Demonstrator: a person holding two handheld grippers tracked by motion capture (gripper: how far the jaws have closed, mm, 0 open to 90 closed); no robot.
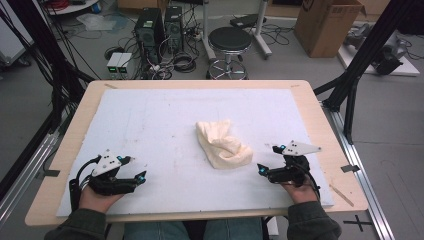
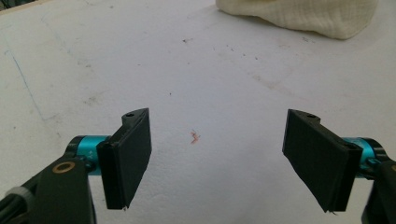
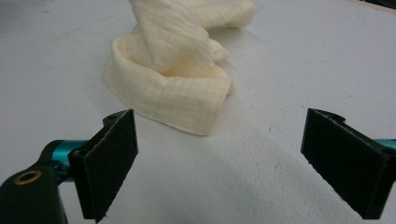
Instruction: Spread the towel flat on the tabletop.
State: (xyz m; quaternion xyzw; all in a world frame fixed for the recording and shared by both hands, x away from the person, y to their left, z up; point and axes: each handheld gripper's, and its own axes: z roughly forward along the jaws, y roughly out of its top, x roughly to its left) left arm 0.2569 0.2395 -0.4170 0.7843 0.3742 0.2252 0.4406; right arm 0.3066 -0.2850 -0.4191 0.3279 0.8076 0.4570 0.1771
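- Left claw [image 1: 141,176]: black frame, teal collars behind flat black rectangular pads [image 2: 128,158], brass-coloured ring on the near arm, one small screw hole atop each jaw.
- Right claw [image 1: 262,169]: same black build, teal fittings, textured black pads [image 3: 109,163].
- Grey three-cornered plate [image 1: 111,162] with dark dots on top of each.
- Black cables looping from both.
- Dark olive-green sleeves [image 1: 80,225], blue jeans.

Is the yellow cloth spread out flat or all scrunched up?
Scrunched up. The cloth sits in a twisted, lumpy heap on the white mat, with folds rising up.
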